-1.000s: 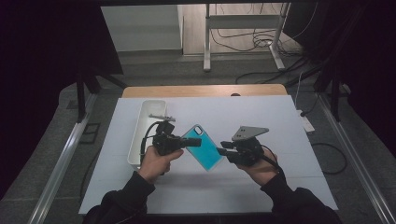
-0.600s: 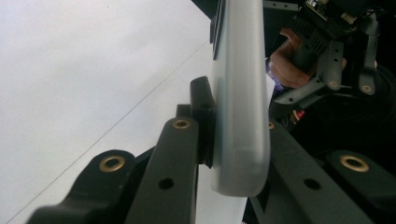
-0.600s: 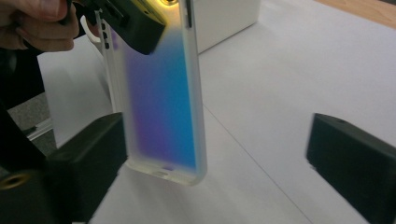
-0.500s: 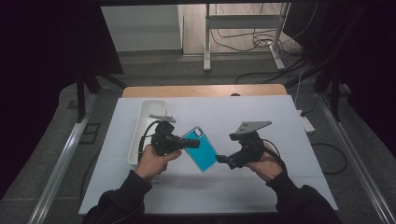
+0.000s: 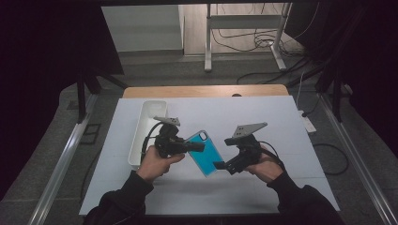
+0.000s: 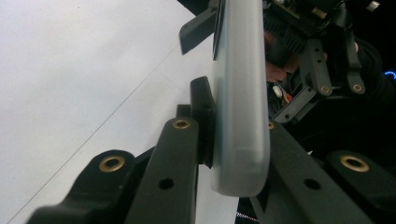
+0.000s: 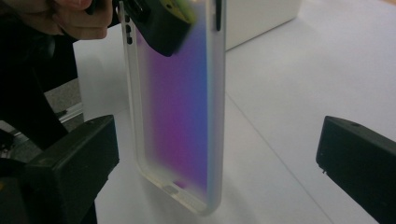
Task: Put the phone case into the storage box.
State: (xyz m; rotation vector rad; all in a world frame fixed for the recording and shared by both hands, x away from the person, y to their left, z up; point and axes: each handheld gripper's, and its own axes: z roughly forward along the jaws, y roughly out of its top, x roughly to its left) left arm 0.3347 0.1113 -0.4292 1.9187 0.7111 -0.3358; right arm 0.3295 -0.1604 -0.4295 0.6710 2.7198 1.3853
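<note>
A long white plastic tray (image 5: 149, 123) sits at the left of the white table (image 5: 281, 117). Just to its right, the left gripper (image 5: 199, 146) is clamped on a blue translucent phone case (image 5: 206, 154), lifted off the table. The right gripper (image 5: 218, 165) has just been opening, its jaws wide on either side of the case's lower end without touching it.

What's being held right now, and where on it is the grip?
The left tongs clamp the blue phone case near its camera end; the right tongs stand open around its other end.

The case (image 6: 240, 93) runs off the top in the left gripper view. Its top corner hides under a black pad (image 7: 161, 28) in the right gripper view.
</note>
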